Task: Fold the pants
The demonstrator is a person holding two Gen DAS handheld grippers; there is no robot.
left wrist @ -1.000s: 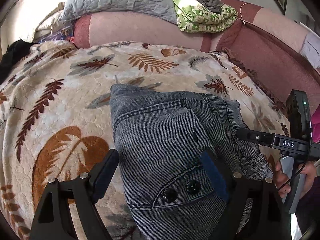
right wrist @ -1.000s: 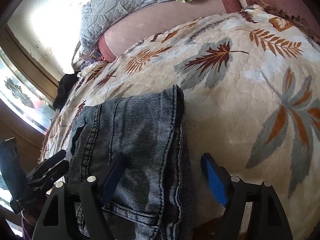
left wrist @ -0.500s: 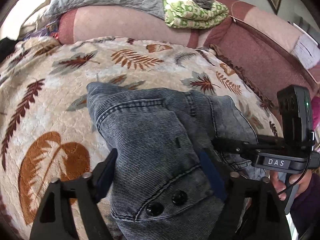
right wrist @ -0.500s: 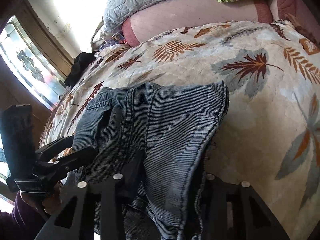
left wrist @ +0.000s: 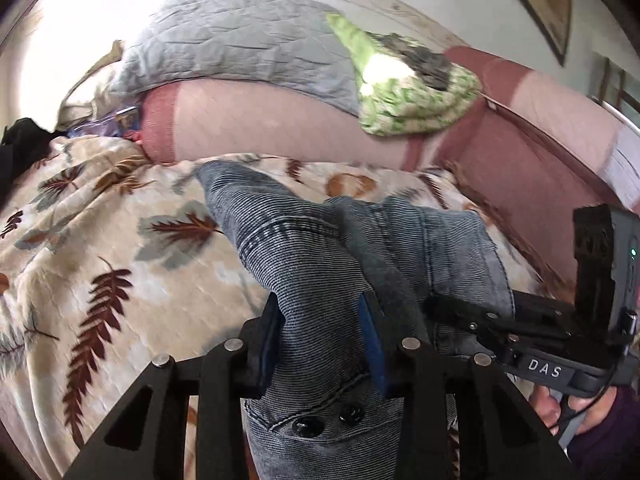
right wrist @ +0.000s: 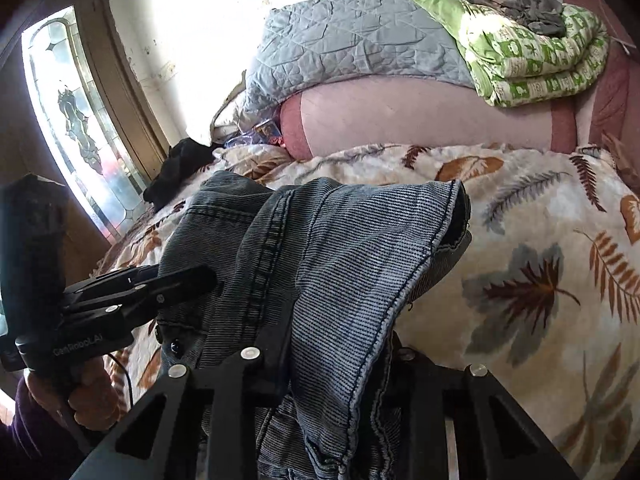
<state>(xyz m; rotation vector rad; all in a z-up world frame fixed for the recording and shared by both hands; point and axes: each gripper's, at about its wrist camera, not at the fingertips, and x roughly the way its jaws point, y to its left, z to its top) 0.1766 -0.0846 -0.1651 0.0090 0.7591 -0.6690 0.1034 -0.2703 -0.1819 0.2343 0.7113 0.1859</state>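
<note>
Only right wrist view shows window (right wrist: 76,128), pants (right wrist: 320,248) hem

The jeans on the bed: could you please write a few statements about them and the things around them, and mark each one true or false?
1. Both grippers have denim of the jeans between their pads. True: left gripper and right gripper, jaws closing.
2. The jeans lie on a bare wooden floor. False: a leaf-print blanket is under them.
3. Two dark buttons show on the denim near the left gripper. True.
4. The green patterned quilt is spread flat under the jeans. False: it lies folded, far behind them.
</note>
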